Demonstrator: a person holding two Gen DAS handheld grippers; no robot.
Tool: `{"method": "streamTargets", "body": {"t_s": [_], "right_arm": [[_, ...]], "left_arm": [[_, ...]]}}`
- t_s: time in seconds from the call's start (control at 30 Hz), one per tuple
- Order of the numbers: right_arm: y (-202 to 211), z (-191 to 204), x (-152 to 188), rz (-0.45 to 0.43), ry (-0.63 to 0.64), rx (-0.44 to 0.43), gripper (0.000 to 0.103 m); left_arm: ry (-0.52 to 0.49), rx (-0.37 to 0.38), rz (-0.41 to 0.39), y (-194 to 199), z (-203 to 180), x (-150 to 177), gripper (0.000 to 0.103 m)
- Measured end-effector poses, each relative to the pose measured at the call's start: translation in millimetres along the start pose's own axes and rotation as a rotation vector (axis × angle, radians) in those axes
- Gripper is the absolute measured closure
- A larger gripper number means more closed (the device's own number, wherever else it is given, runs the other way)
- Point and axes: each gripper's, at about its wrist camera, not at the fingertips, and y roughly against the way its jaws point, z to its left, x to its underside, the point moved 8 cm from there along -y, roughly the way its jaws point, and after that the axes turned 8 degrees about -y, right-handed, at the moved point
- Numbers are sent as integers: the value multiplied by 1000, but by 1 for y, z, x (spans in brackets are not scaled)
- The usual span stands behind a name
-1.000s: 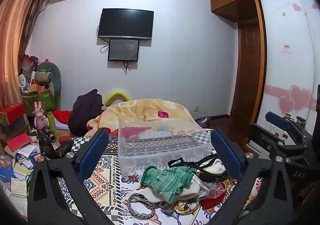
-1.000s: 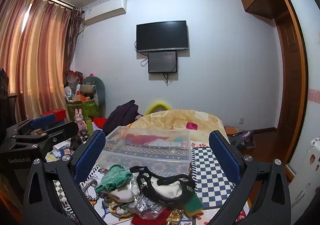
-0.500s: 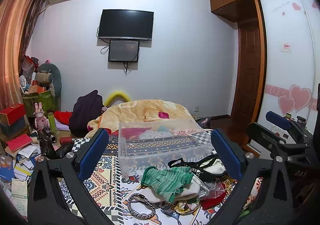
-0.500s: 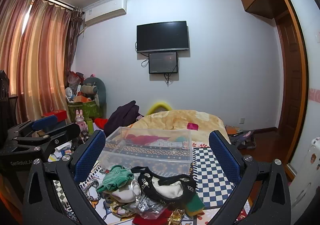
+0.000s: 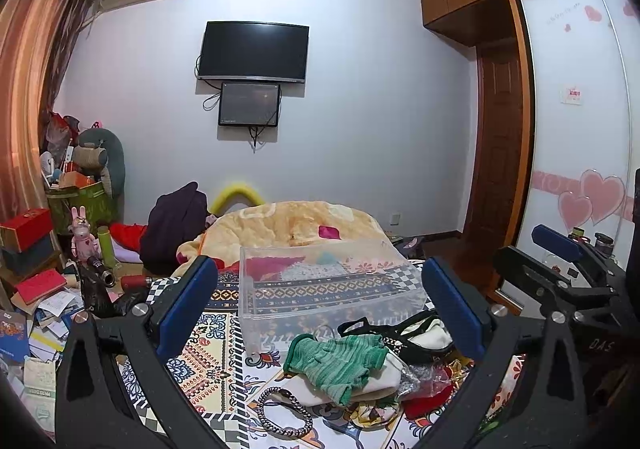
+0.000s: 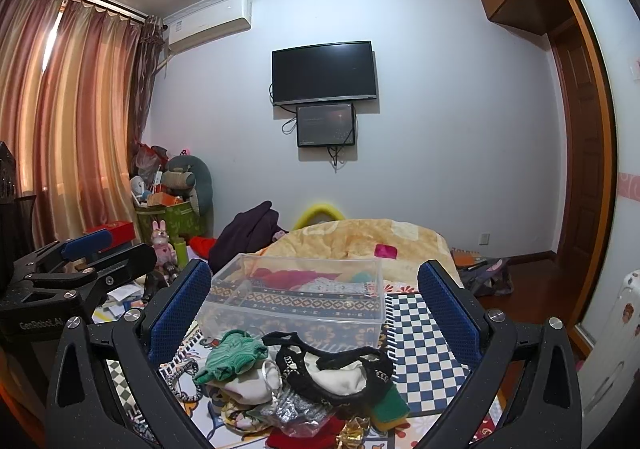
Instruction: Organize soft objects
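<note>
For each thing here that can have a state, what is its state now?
left gripper: open, holding nothing
right gripper: open, holding nothing
clear plastic box: no lid on it, a few cloth pieces inside
green knit piece: crumpled on top of the pile, outside the box
TV: screen dark
braided band: lying flat on the cloth

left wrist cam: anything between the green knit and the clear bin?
Nothing separate shows in the left wrist view: the green knit lies just in front of the clear bin, with only patterned cloth in the narrow gap.
</note>
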Motion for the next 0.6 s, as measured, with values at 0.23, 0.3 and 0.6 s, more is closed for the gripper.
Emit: {"method": "streamTargets", "body": {"t_s": [0.23, 0.3, 0.6], "right_arm": [[0, -1, 0, 0, -2, -1, 0], [0, -1, 0, 1, -2, -2, 0], [1, -2, -1, -2, -11, -3, 0]], "left_arm": [[-1, -1, -2, 0, 0, 0, 0], [-2, -3, -2, 0, 0, 0, 0], [-2, -7, -4, -1, 0, 0, 0]]}}
